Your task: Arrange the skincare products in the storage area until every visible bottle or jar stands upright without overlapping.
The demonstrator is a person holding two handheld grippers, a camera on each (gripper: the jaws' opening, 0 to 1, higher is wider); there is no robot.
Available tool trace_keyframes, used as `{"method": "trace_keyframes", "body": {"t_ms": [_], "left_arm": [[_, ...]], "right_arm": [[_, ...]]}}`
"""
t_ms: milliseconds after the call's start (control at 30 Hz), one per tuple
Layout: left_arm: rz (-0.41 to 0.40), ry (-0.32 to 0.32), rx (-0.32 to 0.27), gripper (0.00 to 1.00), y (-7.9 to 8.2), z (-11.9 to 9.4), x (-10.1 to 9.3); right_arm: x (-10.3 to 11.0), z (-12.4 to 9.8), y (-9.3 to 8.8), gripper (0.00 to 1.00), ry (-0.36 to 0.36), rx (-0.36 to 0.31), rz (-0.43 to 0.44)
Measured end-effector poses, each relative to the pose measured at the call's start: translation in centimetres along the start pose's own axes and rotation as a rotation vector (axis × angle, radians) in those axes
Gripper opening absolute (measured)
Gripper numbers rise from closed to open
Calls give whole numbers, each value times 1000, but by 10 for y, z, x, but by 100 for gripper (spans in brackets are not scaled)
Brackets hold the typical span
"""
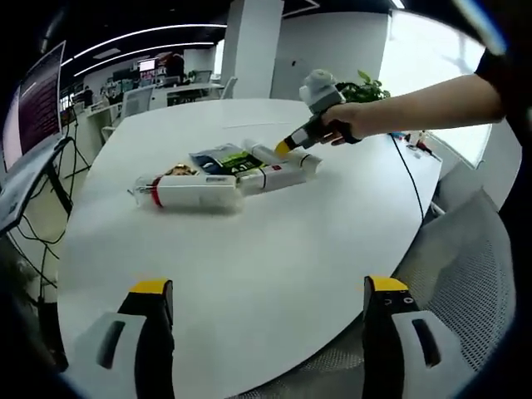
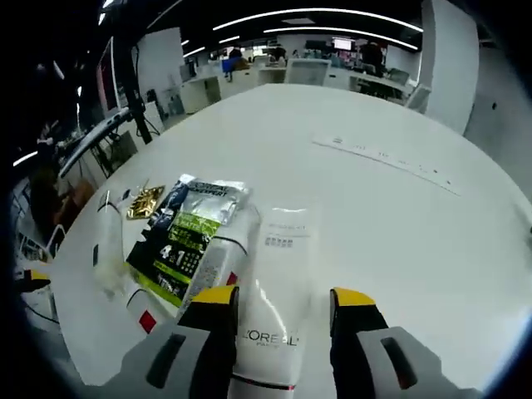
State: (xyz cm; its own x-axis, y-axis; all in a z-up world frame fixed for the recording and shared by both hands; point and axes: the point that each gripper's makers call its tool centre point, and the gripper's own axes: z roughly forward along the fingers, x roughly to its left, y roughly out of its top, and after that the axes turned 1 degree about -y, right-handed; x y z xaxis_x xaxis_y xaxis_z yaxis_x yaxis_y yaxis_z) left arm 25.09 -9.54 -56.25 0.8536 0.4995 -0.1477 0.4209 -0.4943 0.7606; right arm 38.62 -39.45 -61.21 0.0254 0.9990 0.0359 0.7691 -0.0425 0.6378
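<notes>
Several skincare products lie in a heap on the white table (image 1: 274, 249). A white tube with a red cap (image 1: 195, 192) lies on its side at the front. Behind it are a green and black sachet (image 1: 226, 157) and a gold item (image 1: 178, 170). In the right gripper view the sachet (image 2: 187, 241) and gold item (image 2: 145, 202) lie left of a white L'Oreal tube (image 2: 278, 274). My right gripper (image 2: 283, 297) has its jaws against both sides of that lying tube. A hand holds this right gripper (image 1: 287, 147) over the heap. My left gripper (image 1: 268, 287) hangs open near the table's front edge, far from the products.
A grey mesh chair (image 1: 465, 258) stands at the table's right edge. A monitor (image 1: 37, 108) and cables sit at the left. A black cable (image 1: 407, 179) runs over the table's far right. A long label strip (image 2: 386, 155) lies on the table beyond the products.
</notes>
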Motion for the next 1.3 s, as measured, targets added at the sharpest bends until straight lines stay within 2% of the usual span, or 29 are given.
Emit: {"method": "trace_keyframes", "body": {"t_ms": [200, 267, 400, 433, 533, 633, 700, 767, 933, 1100, 1200, 1300], "left_arm": [[1, 4, 5, 87, 0, 0, 0], [1, 7, 5, 87, 0, 0, 0], [5, 11, 8, 87, 0, 0, 0], [5, 12, 8, 87, 0, 0, 0], [-20, 18, 0, 87, 1, 0, 3], [-40, 15, 1, 88, -1, 0, 5], [-31, 9, 19, 87, -5, 1, 3], [-19, 10, 8, 87, -1, 1, -1], [17, 15, 2, 87, 0, -1, 1], [20, 32, -9, 87, 2, -1, 5], [29, 35, -9, 87, 3, -1, 5], [36, 39, -8, 87, 3, -2, 6]], "right_arm": [[-9, 15, 8, 45, 0, 32, 4], [-7, 13, 7, 45, -1, 41, -5], [-9, 12, 8, 37, -17, 78, 13], [-16, 17, 11, 37, -22, 97, -1], [-17, 18, 10, 35, -33, 139, -25], [-16, 16, 7, 34, -43, 146, -38], [-17, 15, 6, 31, -54, 142, -41], [-19, 16, 7, 29, -71, 134, -14], [-17, 12, 5, 24, -51, 123, 32], [-13, 7, 4, 22, -45, 89, 16], [-10, -2, 7, 22, -39, 26, -46], [-10, -9, 8, 21, -42, -10, -63]]}}
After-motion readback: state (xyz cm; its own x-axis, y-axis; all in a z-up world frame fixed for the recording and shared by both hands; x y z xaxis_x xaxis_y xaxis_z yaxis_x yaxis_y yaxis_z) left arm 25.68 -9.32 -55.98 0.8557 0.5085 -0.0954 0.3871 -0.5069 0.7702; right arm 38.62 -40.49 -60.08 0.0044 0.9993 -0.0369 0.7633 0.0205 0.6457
